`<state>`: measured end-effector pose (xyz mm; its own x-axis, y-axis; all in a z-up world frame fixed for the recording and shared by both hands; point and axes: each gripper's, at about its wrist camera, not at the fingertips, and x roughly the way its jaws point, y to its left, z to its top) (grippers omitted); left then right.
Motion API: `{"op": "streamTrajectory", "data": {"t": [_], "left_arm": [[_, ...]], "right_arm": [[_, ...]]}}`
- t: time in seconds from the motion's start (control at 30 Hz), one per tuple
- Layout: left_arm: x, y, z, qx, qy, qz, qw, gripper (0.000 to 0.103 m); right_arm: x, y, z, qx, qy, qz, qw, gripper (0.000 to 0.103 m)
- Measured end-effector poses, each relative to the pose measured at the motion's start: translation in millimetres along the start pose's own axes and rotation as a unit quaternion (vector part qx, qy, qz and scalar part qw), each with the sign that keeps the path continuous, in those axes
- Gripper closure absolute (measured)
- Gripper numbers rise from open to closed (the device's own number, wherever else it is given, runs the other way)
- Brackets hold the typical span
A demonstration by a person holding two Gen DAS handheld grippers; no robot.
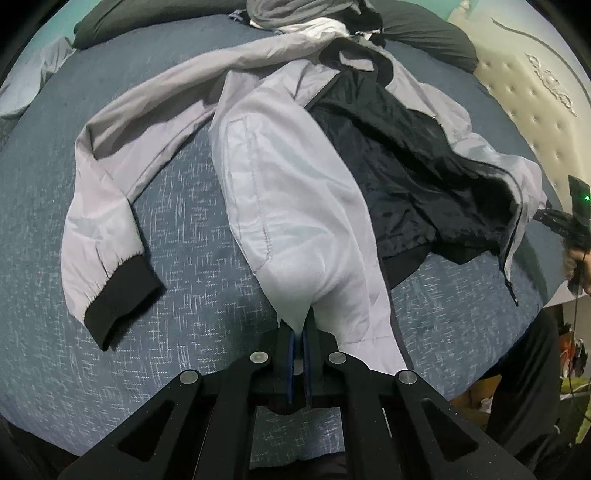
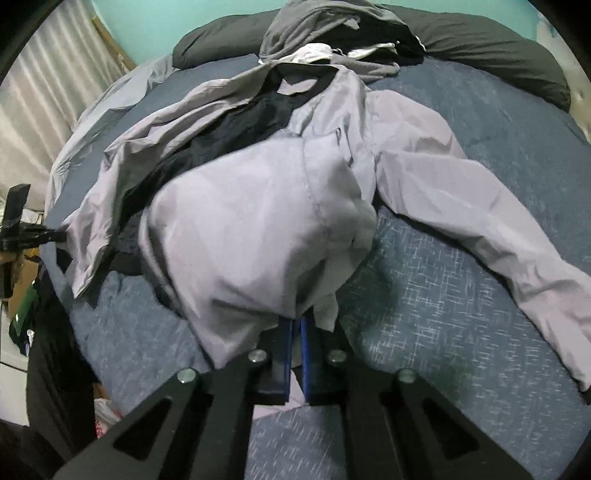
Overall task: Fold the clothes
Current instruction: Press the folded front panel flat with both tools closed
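My left tongs (image 1: 300, 332) and right tongs (image 2: 295, 325) each clench a front hem of the grey jacket (image 1: 295, 192) near the bed's (image 1: 192, 221) front edge.

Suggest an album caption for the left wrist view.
Left gripper pinches the grey jacket's hem above a blue bed.

A bed (image 1: 184, 206) under a blue-grey cover flecked with white. Spread open across it, a pale grey jacket (image 1: 280, 192) with black lining, one black-cuffed sleeve flung out flat on the cover. At the far end, two dark pillows (image 2: 491, 55) and, between them, a heap of grey, white and black clothes (image 2: 325, 33) touching the jacket's collar.
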<state>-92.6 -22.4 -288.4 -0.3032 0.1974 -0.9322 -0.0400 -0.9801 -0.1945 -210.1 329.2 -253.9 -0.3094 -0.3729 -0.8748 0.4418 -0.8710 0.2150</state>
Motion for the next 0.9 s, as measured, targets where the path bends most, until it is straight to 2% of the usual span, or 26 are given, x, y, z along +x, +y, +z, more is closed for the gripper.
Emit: {"op": "streamTrajectory", "data": {"t": [0.3,0.5,0.63,0.73,0.9], "left_arm": [[-45,-29,4,0.034,-0.033,-0.003,0.9989,0.100],[-76,-45,-3,0.052,-0.044,-0.017,0.9975,0.100],[-90,-44,-9,0.051,-0.049,-0.021,0.9972,0.100],[-84,-40,-12,0.041,-0.040,-0.018,0.9982,0.100],[-51,-29,-15,0.015,-0.010,-0.016,0.9997,0.100]], "right_arm": [[-78,34,7,-0.016,-0.023,0.036,0.999,0.101],[-122,46,6,0.021,-0.040,0.093,0.995,0.101],[-132,36,3,0.060,-0.046,0.121,0.990,0.101],[-117,24,-1,0.077,-0.025,0.089,0.993,0.101],[-60,-8,-16,0.123,0.028,0.018,0.992,0.101]]}}
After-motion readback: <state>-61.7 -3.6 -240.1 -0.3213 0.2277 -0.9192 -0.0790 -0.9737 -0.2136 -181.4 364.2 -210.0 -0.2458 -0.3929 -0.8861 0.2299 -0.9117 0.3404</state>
